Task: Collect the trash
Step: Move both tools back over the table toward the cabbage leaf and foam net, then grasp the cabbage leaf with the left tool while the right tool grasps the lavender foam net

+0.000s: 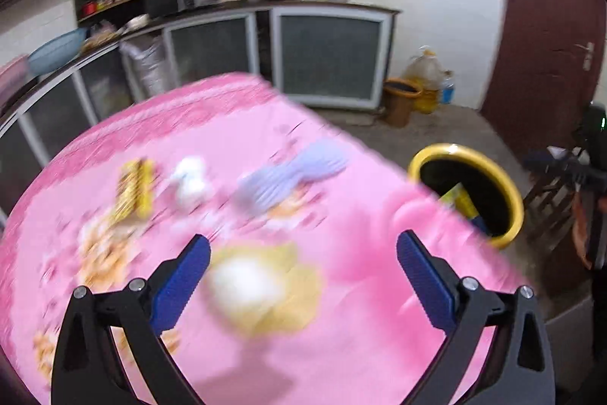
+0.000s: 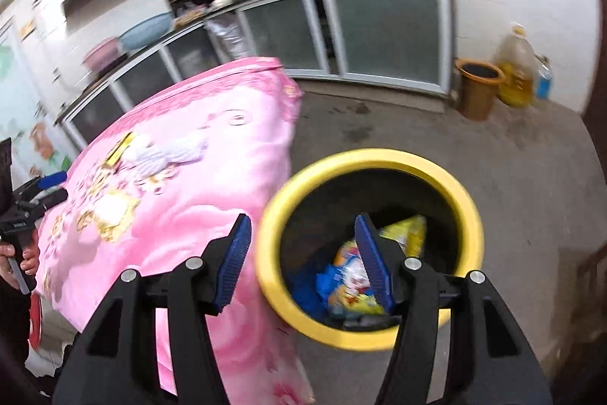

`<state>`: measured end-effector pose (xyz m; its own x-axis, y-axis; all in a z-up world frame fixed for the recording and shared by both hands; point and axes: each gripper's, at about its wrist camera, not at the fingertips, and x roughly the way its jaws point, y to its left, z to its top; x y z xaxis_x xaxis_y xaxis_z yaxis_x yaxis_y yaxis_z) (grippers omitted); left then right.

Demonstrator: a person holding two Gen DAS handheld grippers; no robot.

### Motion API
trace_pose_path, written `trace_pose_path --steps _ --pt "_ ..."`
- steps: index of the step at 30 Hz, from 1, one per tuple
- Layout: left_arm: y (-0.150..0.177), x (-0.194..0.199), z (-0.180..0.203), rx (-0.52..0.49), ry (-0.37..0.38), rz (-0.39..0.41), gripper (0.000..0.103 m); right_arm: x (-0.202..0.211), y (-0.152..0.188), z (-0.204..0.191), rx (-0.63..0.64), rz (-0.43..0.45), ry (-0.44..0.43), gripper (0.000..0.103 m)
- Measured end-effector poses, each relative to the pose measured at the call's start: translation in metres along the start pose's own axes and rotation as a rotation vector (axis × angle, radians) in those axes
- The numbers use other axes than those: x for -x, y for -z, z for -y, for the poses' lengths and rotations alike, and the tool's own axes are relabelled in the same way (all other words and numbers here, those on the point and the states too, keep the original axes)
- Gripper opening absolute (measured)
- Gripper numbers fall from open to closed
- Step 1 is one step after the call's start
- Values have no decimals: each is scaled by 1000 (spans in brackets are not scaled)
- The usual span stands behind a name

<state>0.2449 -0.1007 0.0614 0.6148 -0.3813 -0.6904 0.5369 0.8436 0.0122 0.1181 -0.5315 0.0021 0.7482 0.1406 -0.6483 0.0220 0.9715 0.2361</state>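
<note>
The left gripper (image 1: 303,272) has its blue ribbed fingers (image 1: 182,287) spread wide, released and empty, over the near part of a bench draped in a pink floral cloth (image 1: 360,329). Between them in the left wrist view, blurred, lies a white crumpled wad of paper (image 1: 244,281) on a pale yellow patch; whether that patch is trash or cloth print cannot be told. Farther off lie a yellow printed wrapper (image 1: 134,190), a second white crumpled tissue (image 1: 191,183) and a lilac ribbed plastic piece (image 1: 288,173). Judgement: the wads should be light, soft and crushable, so a pinch across the middle should do; the wrapper is thin, likely slippery, and best taken at an edge. The right gripper (image 2: 303,260) is released, part open and empty, above a round yellow-rimmed black bin (image 2: 470,215) on the floor just right of the bench, with colourful snack wrappers (image 2: 353,283) inside. The floor is bare grey concrete; glass-fronted cabinets line the far wall.
</note>
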Motion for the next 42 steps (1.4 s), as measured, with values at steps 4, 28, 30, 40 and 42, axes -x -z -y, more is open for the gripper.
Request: trace_pose_path --steps 4,28,30,40,42 --pt "35 8 -25 2 -44 -27 95 -24 -13 -45 97 -25 -33 55" --pt "54 -50 -59 157 -55 -118 95 -188 -71 -174 233 -176 -147 59" --pt "50 -56 -60 161 -74 -124 95 -198 -75 -176 233 -183 -140 60" --pt "48 -80 -63 192 -45 -173 95 -239 -86 -175 218 -225 -111 60" --pt "49 -84 -65 205 -40 -180 95 -241 -85 -176 222 -226 -111 60"
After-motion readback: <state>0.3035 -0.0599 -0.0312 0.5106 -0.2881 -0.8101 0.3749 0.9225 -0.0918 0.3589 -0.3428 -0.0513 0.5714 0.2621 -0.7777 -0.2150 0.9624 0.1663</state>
